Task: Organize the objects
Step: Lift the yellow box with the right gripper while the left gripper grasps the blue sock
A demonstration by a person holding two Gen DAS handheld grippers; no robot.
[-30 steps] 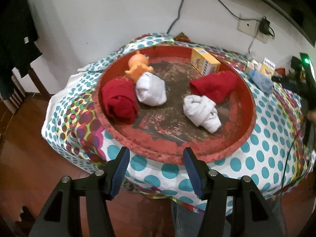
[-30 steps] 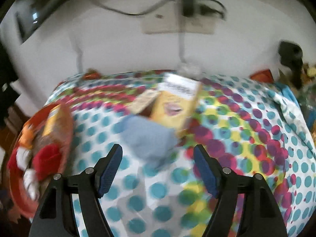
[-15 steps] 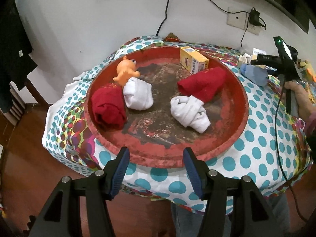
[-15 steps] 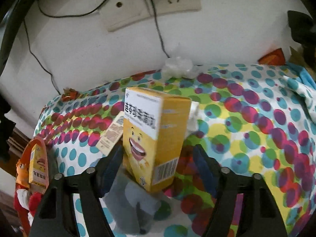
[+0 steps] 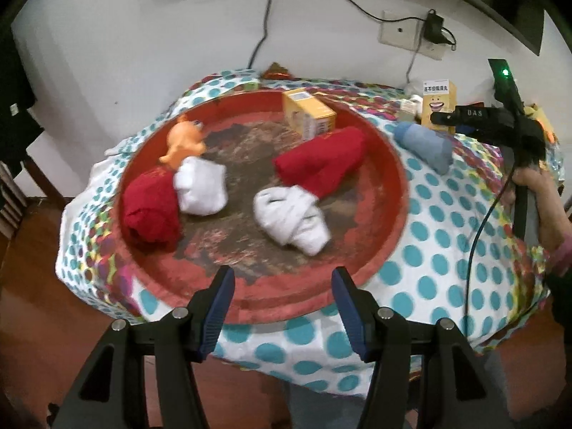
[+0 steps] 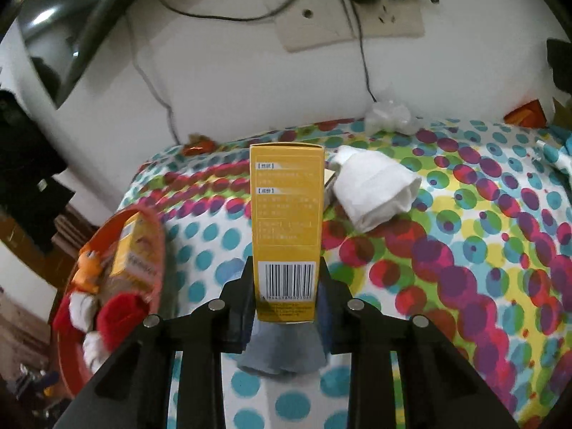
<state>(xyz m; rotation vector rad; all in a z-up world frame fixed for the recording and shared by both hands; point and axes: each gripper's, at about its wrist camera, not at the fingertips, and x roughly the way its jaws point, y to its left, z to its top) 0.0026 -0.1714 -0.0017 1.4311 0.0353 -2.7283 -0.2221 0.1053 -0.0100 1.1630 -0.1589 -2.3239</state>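
Note:
My right gripper (image 6: 286, 286) is shut on the lower end of an upright yellow medicine box (image 6: 286, 221), whose barcode face looks at me. A grey-blue sock (image 6: 282, 350) lies on the cloth under the jaws. In the left wrist view the same box (image 5: 438, 105) stands at the far right, beside the blue sock (image 5: 425, 146). My left gripper (image 5: 282, 275) hangs open and empty over the near rim of the round red tray (image 5: 400, 193). The tray holds two red sock rolls (image 5: 152, 211), two white ones (image 5: 293, 218), an orange toy (image 5: 184, 141) and another yellow box (image 5: 309, 114).
A dotted cloth (image 5: 447, 250) covers the table. A folded white cloth (image 6: 375, 186) and a small box (image 6: 329, 178) lie behind the held box. Wall sockets with cables (image 6: 357, 10) sit above the table's back edge. A person's hand (image 5: 536, 193) holds the right gripper's handle.
The right jaws have closed on the yellow box, which now stands centred between them with its narrow face forward. The left gripper has drawn back, so more of the table shows.

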